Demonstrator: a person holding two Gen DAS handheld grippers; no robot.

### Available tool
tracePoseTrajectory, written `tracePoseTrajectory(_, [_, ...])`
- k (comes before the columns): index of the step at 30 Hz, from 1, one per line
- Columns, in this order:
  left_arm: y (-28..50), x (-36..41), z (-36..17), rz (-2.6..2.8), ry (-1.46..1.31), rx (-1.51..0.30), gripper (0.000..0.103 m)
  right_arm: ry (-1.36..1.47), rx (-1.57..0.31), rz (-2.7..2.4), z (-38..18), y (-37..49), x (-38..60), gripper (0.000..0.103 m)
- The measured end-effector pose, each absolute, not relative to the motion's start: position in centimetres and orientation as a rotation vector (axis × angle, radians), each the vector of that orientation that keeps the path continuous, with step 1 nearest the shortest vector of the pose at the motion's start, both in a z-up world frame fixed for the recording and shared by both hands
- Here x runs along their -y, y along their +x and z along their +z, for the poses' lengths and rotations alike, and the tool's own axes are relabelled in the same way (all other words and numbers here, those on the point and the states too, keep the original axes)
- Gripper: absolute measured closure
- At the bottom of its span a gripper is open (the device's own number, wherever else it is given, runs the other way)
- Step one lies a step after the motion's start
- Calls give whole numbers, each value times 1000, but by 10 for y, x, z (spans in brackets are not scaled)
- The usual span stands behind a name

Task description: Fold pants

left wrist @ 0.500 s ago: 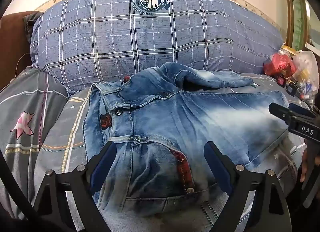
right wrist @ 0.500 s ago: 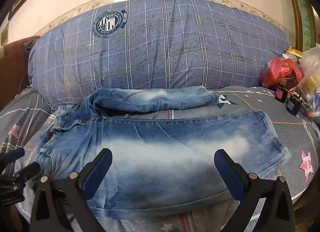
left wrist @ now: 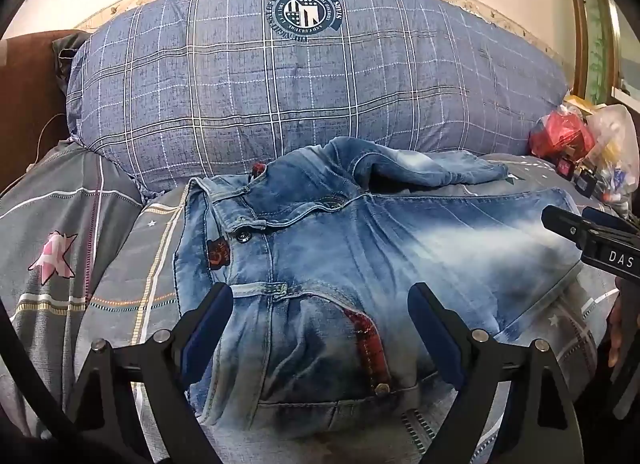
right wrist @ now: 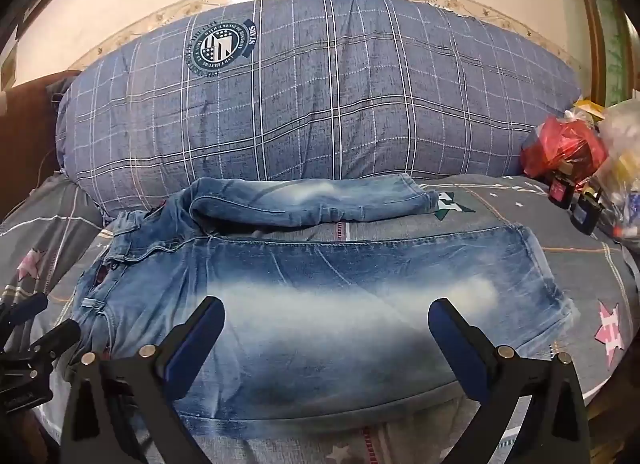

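Faded blue denim pants (right wrist: 320, 296) lie flat across the bed, waistband left, far leg bunched

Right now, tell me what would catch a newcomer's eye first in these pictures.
The faded blue jeans spread across the grey bedspread fill the middle, waistband to the left, one leg lying apart near the back. Behind them a big blue checked pillow with a round badge leans against the wall. The left gripper and the right gripper hover open above the jeans, and a red bag sits at the right.
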State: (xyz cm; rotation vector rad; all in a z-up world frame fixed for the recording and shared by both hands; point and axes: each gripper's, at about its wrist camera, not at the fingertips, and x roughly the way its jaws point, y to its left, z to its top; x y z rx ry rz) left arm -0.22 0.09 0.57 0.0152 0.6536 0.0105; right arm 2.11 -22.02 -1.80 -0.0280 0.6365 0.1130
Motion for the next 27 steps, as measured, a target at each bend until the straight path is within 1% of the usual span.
tracePoseTrajectory(12, [-8, 0, 17, -13, -8, -629, 14, -24, -642, 117, -17, 21, 220, 0])
tracePoseTrajectory(27, [0, -3, 9, -9, -30, -682, 14, -3, -663, 121, -19, 24, 223, 0])
